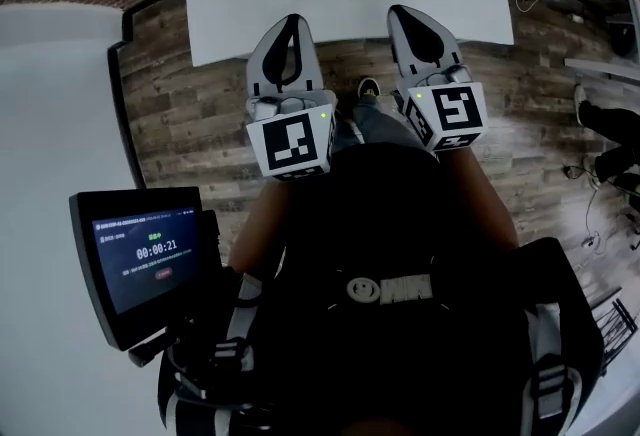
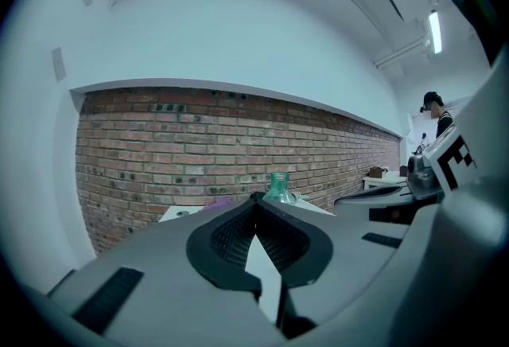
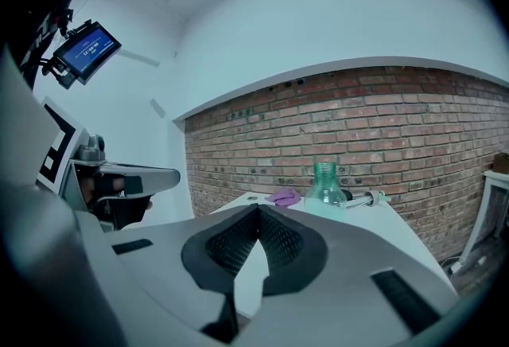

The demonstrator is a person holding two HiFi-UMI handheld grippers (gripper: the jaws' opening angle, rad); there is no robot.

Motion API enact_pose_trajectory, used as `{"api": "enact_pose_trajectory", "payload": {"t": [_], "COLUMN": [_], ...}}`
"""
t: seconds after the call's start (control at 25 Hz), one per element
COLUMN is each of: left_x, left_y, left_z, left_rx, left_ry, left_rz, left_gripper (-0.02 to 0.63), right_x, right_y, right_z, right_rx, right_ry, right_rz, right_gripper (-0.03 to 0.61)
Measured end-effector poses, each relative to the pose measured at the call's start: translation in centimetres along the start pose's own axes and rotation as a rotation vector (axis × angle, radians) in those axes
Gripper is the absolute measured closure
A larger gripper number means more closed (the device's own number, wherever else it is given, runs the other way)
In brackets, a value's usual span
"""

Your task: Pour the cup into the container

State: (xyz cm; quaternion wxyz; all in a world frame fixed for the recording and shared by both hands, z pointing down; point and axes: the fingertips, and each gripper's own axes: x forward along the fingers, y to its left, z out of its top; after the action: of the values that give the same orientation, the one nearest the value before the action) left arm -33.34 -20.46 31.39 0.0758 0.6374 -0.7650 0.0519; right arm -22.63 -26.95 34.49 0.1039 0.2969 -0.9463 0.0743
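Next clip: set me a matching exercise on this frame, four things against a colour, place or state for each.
Things:
1. flask-shaped container
2. small object beside it on the table
3. left claw
4. screen

Descriptions:
A. shut, nothing between the jaws
B. translucent green
C. lit, at the person's left side
D. purple

Pairs: 1-B, 2-D, 3-A, 4-C

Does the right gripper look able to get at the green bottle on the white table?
Probably, once it moves closer: the right gripper points roughly toward the green bottle, with only open white table between them. Its jaws are shut, so they must open first.
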Motion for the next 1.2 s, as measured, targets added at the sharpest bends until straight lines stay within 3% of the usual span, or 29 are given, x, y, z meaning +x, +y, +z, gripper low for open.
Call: {"api": "enact_pose_trajectory", "payload": {"t": [0.16,0.36,0.72,1.0,1.2], "left_x": [0.5,1.3,5.8,8.0,10.7], "left_y": [0.6,0.3,-2.8,-1.6,1.8], "left_z": [-0.4,1.1,2.1,1.6,0.0], "left_rx": [0.025,0.031,0.080,0.076,0.057], "left_ry": [0.030,-0.015,0.005,0.002,0.021], "left_rz": [0.021,0.011,0.023,0.009,-0.034], "left_gripper": [0.611,0.611,0.611,0.611,0.611], "right_x": [0.9,1.7,3.2,5.2,8.5], "right_y": [-0.1,-0.4,-6.5,-7.2,-6.7], "right_z": [-0.3,0.6,1.3,0.9,2.2], "right_rx": [0.027,0.047,0.105,0.108,0.069], "right_ry": [-0.024,-0.054,-0.083,-0.064,-0.051], "right_rz": [0.009,0.048,0.042,0.024,0.010], "right_gripper": [0.583,0.583,0.583,0.583,0.583]}}
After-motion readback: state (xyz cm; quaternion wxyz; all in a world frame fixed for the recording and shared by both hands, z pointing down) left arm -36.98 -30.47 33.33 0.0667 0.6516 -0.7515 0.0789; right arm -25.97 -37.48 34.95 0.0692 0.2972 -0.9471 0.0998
